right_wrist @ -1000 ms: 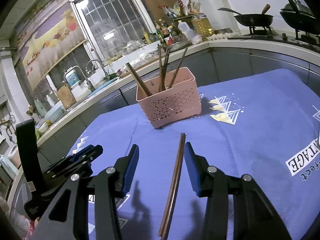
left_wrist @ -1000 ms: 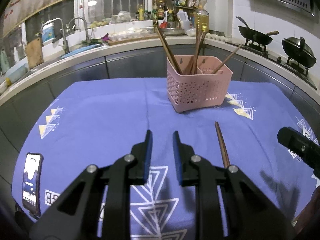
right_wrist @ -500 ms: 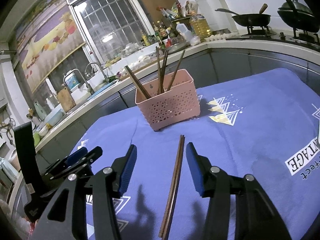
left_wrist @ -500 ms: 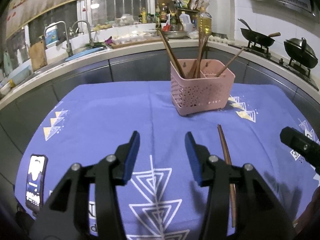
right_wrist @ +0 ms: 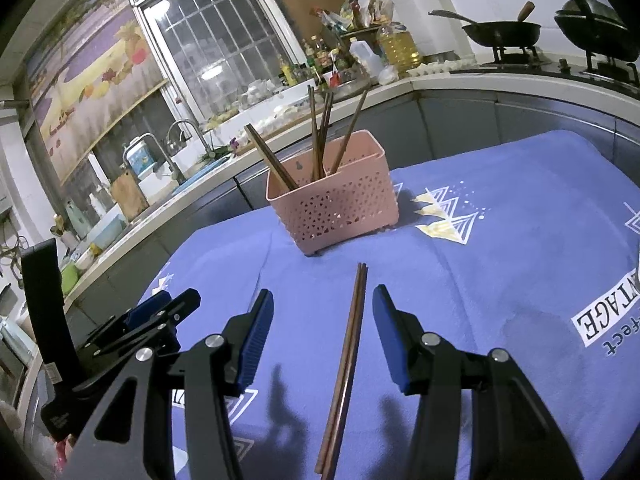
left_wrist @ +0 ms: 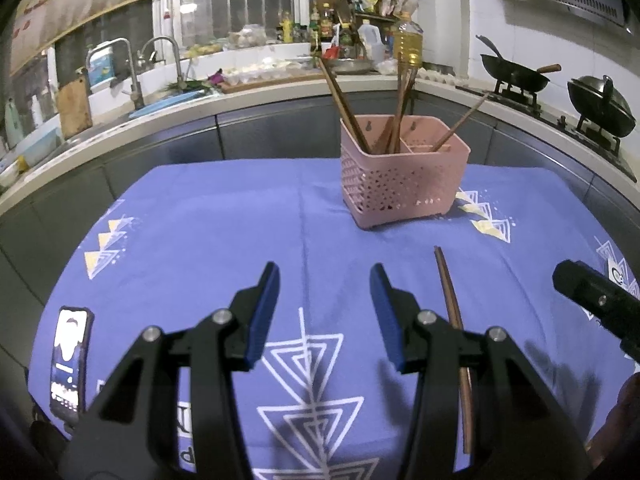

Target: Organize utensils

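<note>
A pink perforated utensil basket [left_wrist: 400, 184] stands on the blue tablecloth and holds several brown chopsticks [left_wrist: 344, 104]; it also shows in the right wrist view [right_wrist: 336, 204]. A pair of brown chopsticks [right_wrist: 348, 348] lies flat on the cloth between my right gripper's open fingers, below them; it also shows in the left wrist view [left_wrist: 452, 304]. My right gripper [right_wrist: 322, 336] is open and empty. My left gripper [left_wrist: 324, 312] is open and empty, left of the loose chopsticks. The left gripper shows in the right wrist view [right_wrist: 152, 316].
A phone [left_wrist: 70, 360] lies at the cloth's left front edge. The blue tablecloth [left_wrist: 208, 216] covers the table. A counter with a sink [left_wrist: 152, 92] runs behind, and woks [left_wrist: 516, 74] sit on a stove at the right.
My left gripper has opened from nearly shut to wide open and tilted up a little. The right gripper and the loose chopsticks have barely moved.
</note>
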`<state>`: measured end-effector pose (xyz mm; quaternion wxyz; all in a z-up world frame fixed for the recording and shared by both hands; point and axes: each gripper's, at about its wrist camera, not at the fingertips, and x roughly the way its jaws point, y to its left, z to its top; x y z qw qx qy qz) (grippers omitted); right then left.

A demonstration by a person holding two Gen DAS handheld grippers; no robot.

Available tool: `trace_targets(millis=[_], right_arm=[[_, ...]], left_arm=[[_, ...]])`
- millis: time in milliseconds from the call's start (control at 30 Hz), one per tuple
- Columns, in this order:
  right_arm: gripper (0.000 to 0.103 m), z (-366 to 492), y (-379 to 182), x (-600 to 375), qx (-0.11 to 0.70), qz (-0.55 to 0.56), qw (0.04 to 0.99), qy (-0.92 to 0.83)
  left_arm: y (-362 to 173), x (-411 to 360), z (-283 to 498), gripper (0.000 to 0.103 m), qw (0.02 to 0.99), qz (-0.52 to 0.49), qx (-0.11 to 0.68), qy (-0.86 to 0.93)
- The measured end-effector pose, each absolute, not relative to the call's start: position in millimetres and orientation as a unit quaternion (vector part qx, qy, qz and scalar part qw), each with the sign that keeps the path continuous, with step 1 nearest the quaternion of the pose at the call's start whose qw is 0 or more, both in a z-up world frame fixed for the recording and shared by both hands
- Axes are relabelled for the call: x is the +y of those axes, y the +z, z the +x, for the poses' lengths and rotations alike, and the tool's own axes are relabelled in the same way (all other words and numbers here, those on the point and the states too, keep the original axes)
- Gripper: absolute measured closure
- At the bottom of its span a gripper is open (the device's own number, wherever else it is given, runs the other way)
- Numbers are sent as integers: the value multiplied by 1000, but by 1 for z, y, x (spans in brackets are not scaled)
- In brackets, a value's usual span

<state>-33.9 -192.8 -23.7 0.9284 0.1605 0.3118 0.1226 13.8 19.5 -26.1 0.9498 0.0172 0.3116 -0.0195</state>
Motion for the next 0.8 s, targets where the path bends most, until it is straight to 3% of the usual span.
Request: trace_targets(millis=[800], right_arm=[[50, -33, -30, -191, 322, 164, 924, 126]], left_arm=[[-31, 11, 14, 58, 944, 17, 326, -37]])
